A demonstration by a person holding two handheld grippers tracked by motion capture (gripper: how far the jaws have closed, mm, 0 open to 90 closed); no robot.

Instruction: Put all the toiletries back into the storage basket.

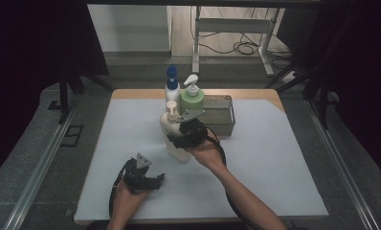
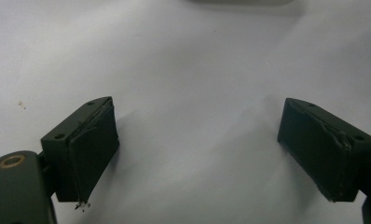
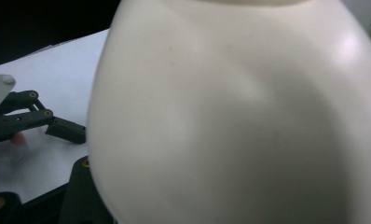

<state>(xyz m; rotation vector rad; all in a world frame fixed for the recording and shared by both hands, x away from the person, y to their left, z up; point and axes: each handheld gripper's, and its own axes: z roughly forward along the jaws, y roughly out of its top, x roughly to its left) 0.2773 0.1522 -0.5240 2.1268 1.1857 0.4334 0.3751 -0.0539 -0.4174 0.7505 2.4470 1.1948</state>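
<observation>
On the table (image 1: 274,158), 3 pump bottles stand in a cluster just left of a box (image 1: 220,115). The nearest bottle (image 1: 174,136) stands before the other 2 (image 1: 172,86) (image 1: 192,96), with the right claw (image 1: 179,139) against it. The left claw (image 1: 152,181) rests nearer, to the left, well apart.

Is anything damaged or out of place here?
Yes, slightly: in the left gripper view, the pads on the left tongs look worn, with peeling, frayed edges. The bottles stand upright and nothing is spilled.
</observation>
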